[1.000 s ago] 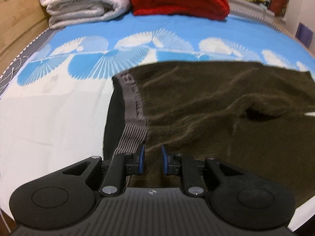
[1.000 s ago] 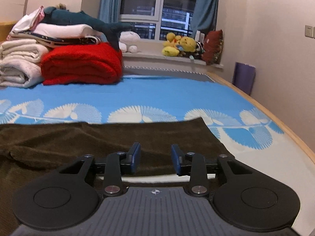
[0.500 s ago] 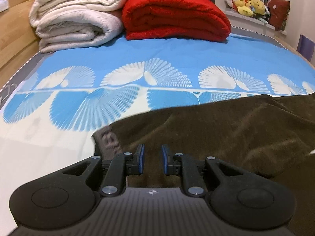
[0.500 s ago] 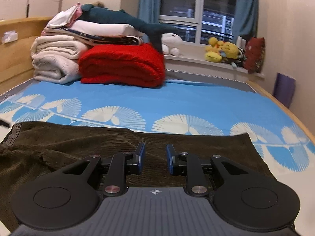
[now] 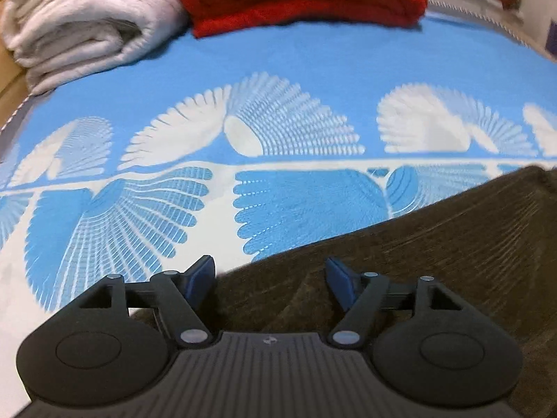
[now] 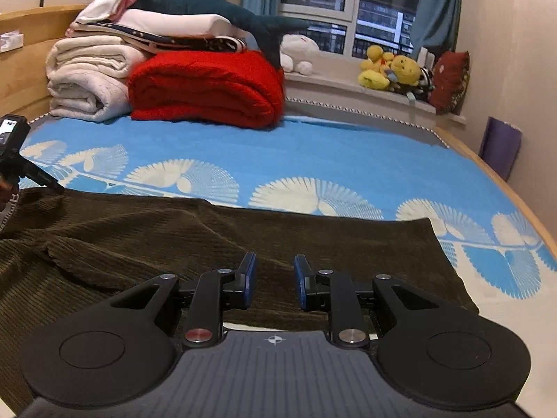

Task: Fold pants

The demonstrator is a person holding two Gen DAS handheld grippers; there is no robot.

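Left gripper (image 5: 269, 275) fingers spread wider since 0.5 s ago, over corduroy pants (image 5: 417, 254) edge, empty. Right gripper (image 6: 275, 280) fingers apart, gripping nothing, above pants on bed (image 6: 313, 153).

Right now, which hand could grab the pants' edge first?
Probably the left. The left gripper has wide-open fingers right at the edge of the pants; the right gripper hovers mid-cloth.

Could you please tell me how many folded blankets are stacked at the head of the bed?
2: a white blanket on the left by the headboard and a red blanket beside it on the right. Other bedding lies on top; more may be hidden behind.
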